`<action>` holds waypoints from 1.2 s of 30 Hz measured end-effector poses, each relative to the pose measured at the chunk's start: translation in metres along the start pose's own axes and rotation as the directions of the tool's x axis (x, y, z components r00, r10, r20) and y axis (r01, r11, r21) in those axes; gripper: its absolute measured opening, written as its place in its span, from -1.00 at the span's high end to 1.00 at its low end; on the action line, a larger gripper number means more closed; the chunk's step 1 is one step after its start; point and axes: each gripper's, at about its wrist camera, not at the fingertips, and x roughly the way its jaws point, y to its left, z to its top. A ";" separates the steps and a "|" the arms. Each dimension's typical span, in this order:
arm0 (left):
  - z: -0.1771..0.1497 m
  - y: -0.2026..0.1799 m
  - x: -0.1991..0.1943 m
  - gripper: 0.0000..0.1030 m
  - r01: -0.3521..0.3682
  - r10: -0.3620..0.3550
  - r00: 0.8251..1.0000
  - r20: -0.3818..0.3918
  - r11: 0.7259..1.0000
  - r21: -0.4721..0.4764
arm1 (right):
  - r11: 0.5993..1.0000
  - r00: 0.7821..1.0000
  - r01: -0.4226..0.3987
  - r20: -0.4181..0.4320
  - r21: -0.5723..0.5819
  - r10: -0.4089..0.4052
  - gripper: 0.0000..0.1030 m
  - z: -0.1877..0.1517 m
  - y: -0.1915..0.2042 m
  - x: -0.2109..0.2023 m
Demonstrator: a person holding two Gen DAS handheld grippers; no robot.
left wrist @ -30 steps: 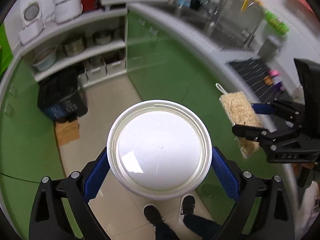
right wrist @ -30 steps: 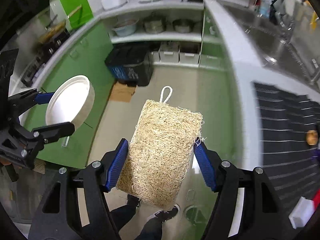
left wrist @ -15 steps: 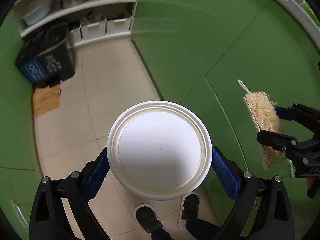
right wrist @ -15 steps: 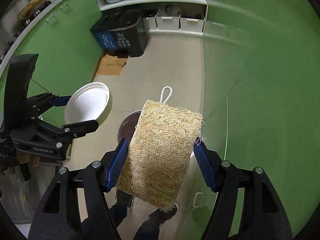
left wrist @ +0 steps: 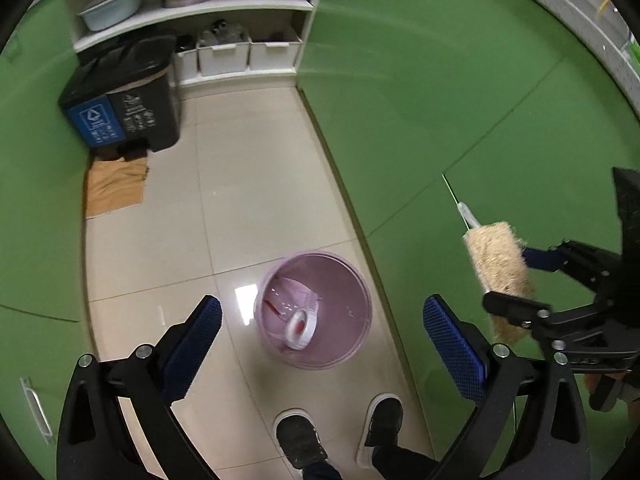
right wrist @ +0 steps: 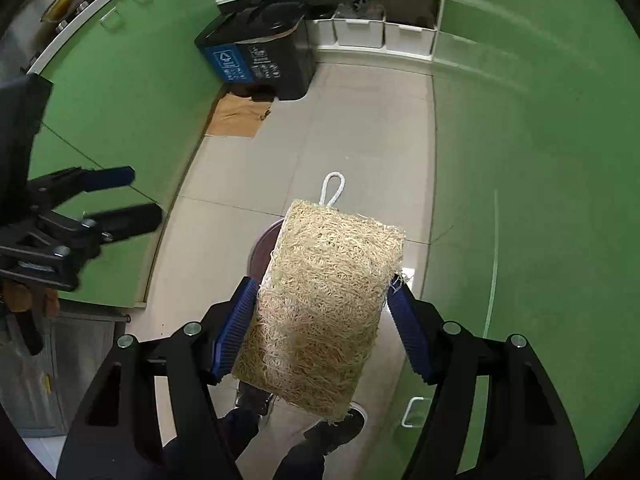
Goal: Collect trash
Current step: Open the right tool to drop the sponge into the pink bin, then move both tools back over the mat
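A pink waste bin [left wrist: 316, 310] stands on the tiled floor below me. A white round container [left wrist: 298, 328] lies inside it among other scraps. My left gripper [left wrist: 322, 344] is open and empty above the bin; it also shows in the right wrist view [right wrist: 132, 196]. My right gripper [right wrist: 322, 316] is shut on a tan loofah sponge [right wrist: 324, 300] with a white loop. It holds the sponge above the bin's rim [right wrist: 262, 244]. The sponge also shows in the left wrist view [left wrist: 500, 268], to the right of the bin.
Green cabinet doors [left wrist: 440, 100] line both sides of the narrow floor. A black and blue recycling bin [left wrist: 120, 100] stands at the far end by flat cardboard [left wrist: 114, 186]. White shelves [left wrist: 192, 12] hold pots and boxes. The person's shoes [left wrist: 300, 436] are below.
My left gripper has opened and the white container has dropped into the pink bin. Both grippers have moved down over the bin. The right still holds the sponge.
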 end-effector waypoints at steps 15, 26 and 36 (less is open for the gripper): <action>-0.009 0.025 -0.030 -0.88 -0.034 0.036 0.999 0.035 0.998 -0.053 | 1.000 0.999 -0.014 -0.039 -0.017 0.013 -0.91 0.006 0.019 0.030; 0.011 -0.036 -0.130 -0.88 -0.009 0.008 0.999 0.036 1.000 0.021 | 0.996 1.000 0.015 0.011 0.084 -0.016 -0.91 0.006 0.009 -0.129; 0.050 -0.144 -0.247 -0.88 0.040 -0.049 0.998 0.043 0.980 0.193 | 0.955 0.981 0.069 0.156 0.287 -0.118 -0.94 -0.034 -0.041 -0.342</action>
